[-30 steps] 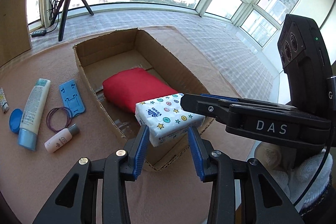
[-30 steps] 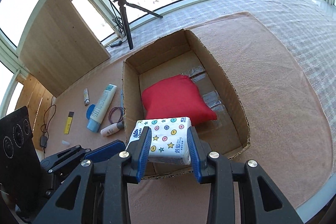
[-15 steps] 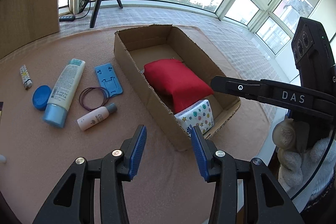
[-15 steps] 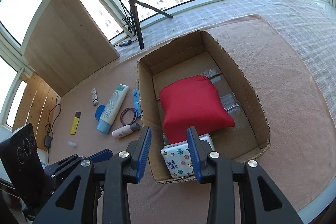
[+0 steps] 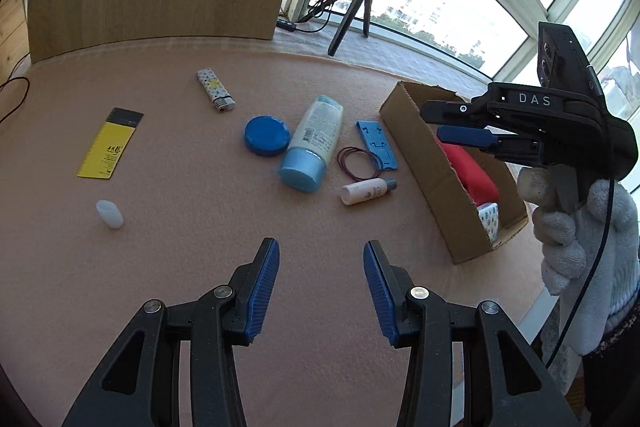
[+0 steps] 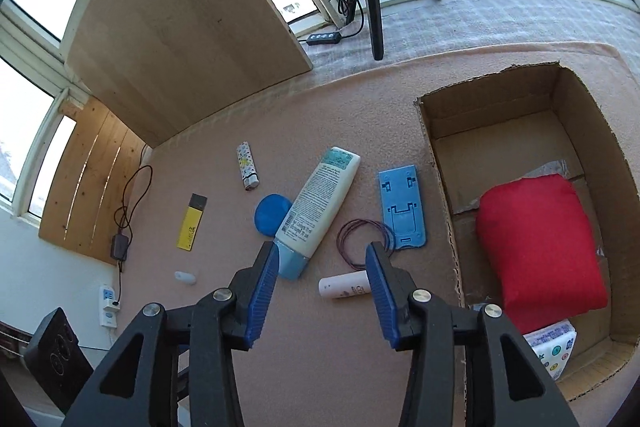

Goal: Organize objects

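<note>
Both sets of tongs are spread and hold nothing. The right gripper (image 6: pixel 320 293) hangs over the loose items, the small white bottle (image 6: pixel 345 287) lying between its fingers, beside the lotion tube (image 6: pixel 316 211). The left gripper (image 5: pixel 321 293) faces bare mat. The tissue pack (image 6: pixel 554 349) sits in the cardboard box (image 6: pixel 448 227), probably touching the red cushion (image 6: pixel 540 247); the box's far half stands open.

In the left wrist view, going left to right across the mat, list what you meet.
Yellow card → white cap → lighter → blue lid → lotion tube → cardboard box → right gripper.
</note>
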Demonstrator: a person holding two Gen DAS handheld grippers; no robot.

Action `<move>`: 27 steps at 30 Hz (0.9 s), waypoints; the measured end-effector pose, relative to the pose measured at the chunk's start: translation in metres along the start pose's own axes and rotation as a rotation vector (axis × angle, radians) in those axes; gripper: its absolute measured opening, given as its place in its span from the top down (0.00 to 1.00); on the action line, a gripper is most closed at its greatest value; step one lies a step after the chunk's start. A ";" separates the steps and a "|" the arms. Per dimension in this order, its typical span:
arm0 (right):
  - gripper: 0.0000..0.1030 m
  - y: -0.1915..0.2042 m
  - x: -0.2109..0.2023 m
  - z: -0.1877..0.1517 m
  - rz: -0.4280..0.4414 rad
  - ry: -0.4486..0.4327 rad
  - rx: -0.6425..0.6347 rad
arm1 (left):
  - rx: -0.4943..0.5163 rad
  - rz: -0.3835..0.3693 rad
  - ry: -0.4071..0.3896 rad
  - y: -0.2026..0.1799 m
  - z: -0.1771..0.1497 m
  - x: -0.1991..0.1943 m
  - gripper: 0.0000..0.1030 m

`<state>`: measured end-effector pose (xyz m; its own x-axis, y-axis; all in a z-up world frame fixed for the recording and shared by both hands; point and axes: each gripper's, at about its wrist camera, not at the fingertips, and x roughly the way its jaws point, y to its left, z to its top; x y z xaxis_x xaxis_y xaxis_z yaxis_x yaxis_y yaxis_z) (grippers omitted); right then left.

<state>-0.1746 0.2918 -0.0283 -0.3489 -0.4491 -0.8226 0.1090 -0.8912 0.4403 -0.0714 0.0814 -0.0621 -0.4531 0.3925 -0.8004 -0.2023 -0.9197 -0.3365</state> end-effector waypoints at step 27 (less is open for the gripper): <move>0.61 -0.008 0.139 0.089 -0.226 0.133 0.131 | -0.158 0.050 -0.015 0.096 -0.024 -0.037 0.54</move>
<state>-0.3072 0.2418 -0.1139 -0.2242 -0.2525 -0.9412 -0.0817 -0.9576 0.2764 -0.0536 -0.0211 -0.0768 -0.4722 0.3457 -0.8109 -0.0412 -0.9275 -0.3714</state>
